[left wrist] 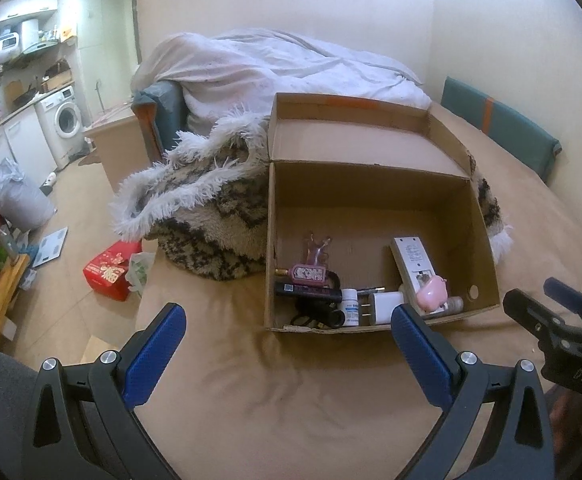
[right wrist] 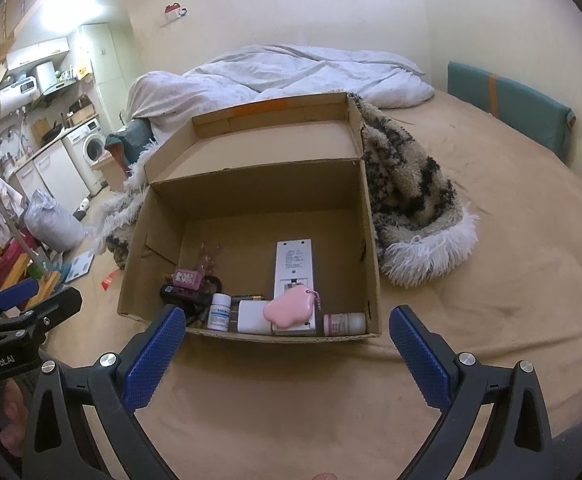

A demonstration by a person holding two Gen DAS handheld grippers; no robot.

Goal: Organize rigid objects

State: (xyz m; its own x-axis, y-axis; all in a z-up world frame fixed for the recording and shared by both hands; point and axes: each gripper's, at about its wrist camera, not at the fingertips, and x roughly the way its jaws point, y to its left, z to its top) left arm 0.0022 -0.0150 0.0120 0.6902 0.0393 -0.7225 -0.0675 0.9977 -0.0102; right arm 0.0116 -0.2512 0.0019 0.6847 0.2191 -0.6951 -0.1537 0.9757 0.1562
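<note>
An open cardboard box [right wrist: 365,216] [left wrist: 487,220] stands on the tan bed sheet ahead of both grippers. Inside lie a white remote [right wrist: 294,268] [left wrist: 413,262], a pink heart-shaped keychain [right wrist: 289,307] [left wrist: 433,292], a white charger plug [right wrist: 253,316] [left wrist: 385,306], a small white pill bottle [right wrist: 218,311] [left wrist: 350,306], a pink tube [right wrist: 343,323], a pink patterned case [right wrist: 187,278] [left wrist: 309,274] and black items [left wrist: 315,300]. My left gripper [left wrist: 289,338] is open and empty, short of the box's near wall. My right gripper [right wrist: 287,338] is also open and empty.
A shaggy black-and-cream throw [left wrist: 211,216] [right wrist: 411,188] lies around the box's back. A rumpled white duvet [right wrist: 291,76] sits behind it. A teal cushion [right wrist: 507,104] leans on the right wall. A red box [left wrist: 109,274] and clutter lie on the floor at left.
</note>
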